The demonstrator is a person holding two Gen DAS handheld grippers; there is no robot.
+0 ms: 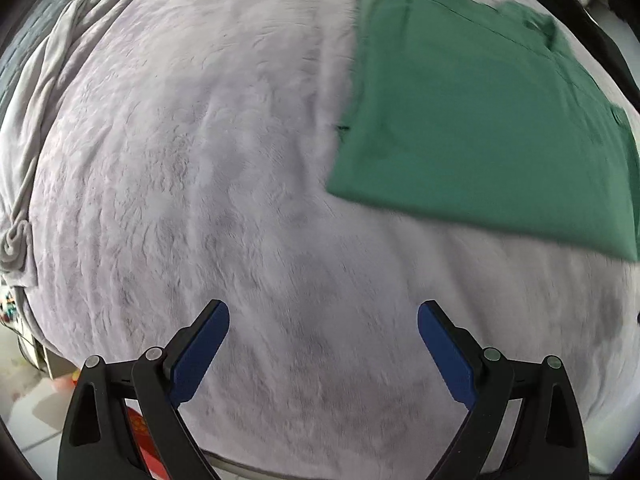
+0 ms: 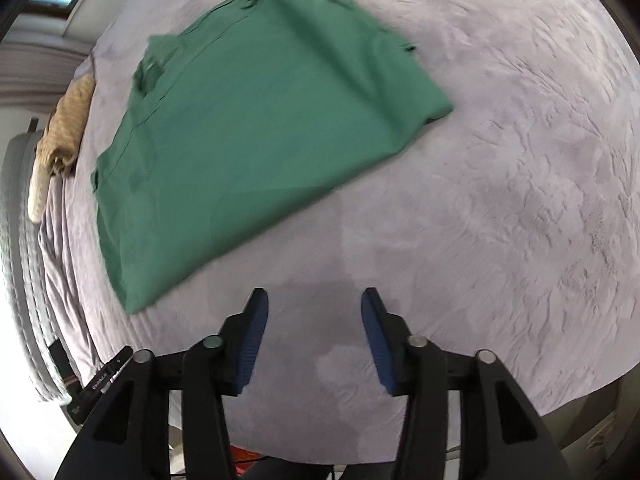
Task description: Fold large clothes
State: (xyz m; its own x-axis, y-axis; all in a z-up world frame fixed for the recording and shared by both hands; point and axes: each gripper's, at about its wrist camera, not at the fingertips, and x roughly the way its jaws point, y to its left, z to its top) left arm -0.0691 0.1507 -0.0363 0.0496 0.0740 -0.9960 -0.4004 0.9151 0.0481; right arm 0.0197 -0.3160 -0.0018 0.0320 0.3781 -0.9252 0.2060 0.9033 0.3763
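Observation:
A green garment lies folded flat on a pale lilac plush blanket that covers a bed. In the left wrist view it fills the upper right; my left gripper hangs open over bare blanket, below and left of it. In the right wrist view the same green garment lies at the upper left, with its near corner just left of my right gripper. That gripper is open, with only blanket showing between its blue pads. Neither gripper touches the cloth.
A rumpled grey sheet lies along the bed's left edge. A beige knitted piece rests at the far left in the right wrist view, next to a padded headboard. A dark object sits beyond the garment. The floor shows below the bed's edge.

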